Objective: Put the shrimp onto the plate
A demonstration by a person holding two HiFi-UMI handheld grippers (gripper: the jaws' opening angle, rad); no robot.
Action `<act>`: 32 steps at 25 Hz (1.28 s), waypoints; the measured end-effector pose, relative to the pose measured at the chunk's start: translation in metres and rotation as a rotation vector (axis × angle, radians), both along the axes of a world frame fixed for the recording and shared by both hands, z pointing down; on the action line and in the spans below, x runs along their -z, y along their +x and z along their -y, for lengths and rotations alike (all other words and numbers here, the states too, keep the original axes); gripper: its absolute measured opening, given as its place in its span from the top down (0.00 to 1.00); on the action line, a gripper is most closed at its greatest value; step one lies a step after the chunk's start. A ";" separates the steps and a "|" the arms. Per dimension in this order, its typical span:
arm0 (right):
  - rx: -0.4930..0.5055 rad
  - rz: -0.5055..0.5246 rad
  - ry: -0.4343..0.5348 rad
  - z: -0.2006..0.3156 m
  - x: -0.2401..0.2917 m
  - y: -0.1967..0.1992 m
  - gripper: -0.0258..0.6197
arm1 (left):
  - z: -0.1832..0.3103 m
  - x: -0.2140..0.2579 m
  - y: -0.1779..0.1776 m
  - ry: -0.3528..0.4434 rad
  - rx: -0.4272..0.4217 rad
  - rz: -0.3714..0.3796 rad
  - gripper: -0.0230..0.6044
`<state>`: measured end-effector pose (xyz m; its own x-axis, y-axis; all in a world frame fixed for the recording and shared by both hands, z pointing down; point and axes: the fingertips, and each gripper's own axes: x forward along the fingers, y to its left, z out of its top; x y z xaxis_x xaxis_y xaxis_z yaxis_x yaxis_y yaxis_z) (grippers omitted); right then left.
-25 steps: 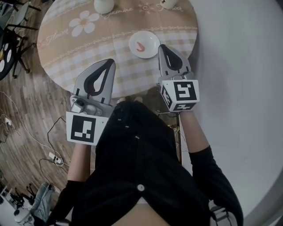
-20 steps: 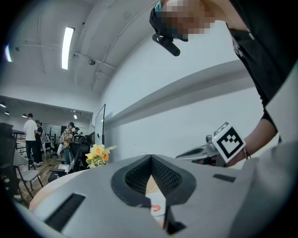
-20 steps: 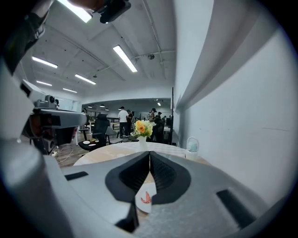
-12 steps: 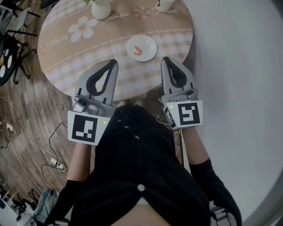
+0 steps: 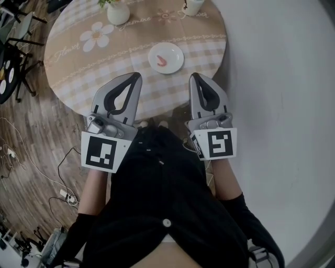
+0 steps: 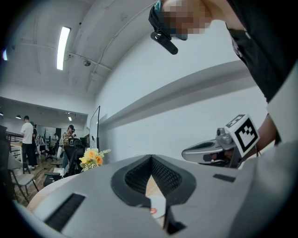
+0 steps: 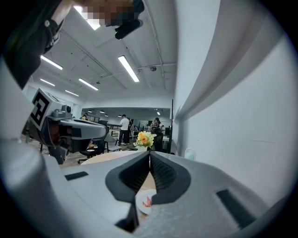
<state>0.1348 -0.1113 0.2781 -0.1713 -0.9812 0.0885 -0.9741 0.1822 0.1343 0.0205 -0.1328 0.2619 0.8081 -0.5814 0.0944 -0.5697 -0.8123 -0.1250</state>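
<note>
Black ribbed pads (image 7: 166,174) are seen pressed together at the tips of the right gripper (image 7: 149,154), and nothing is caught between them. The same is shown for the left gripper (image 6: 151,159): its jaws are closed tip to tip, and only the hollow behind the tips stays open. Through that hollow in each gripper view, a small piece of the white plate (image 7: 141,206) can be made out, with the pink shrimp (image 7: 147,201) lying on it.

From the head view, both grippers are held side by side over the near edge of the round table (image 5: 104,57), close to the person's body and well apart from the plate. The shrimp is seen resting inside the plate's rim, near its middle, touched by neither gripper. The plate stands on the checked cloth between the two gripper tips and farther out. A white vase (image 5: 118,13) with yellow flowers and another white vessel (image 5: 193,5) are set at the far side of the table, away from the plate.

The task is judged to be done: the shrimp is on the plate and both grippers are empty. Nothing further appears to be left, unless a shrimp lies somewhere outside the views.
</note>
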 end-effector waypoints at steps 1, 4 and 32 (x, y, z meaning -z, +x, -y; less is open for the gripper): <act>0.000 -0.002 0.000 0.000 0.000 0.000 0.96 | 0.000 -0.001 0.000 -0.002 -0.002 0.001 0.96; -0.001 -0.009 0.002 0.000 0.000 0.000 0.96 | -0.001 -0.002 0.002 -0.003 -0.006 0.002 0.96; 0.000 -0.027 -0.013 0.003 -0.004 0.000 0.96 | 0.002 -0.006 0.011 -0.005 -0.031 0.005 0.96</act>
<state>0.1352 -0.1143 0.2823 -0.1686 -0.9800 0.1058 -0.9700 0.1840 0.1587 0.0317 -0.1346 0.2674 0.8251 -0.5560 0.1010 -0.5441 -0.8299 -0.1237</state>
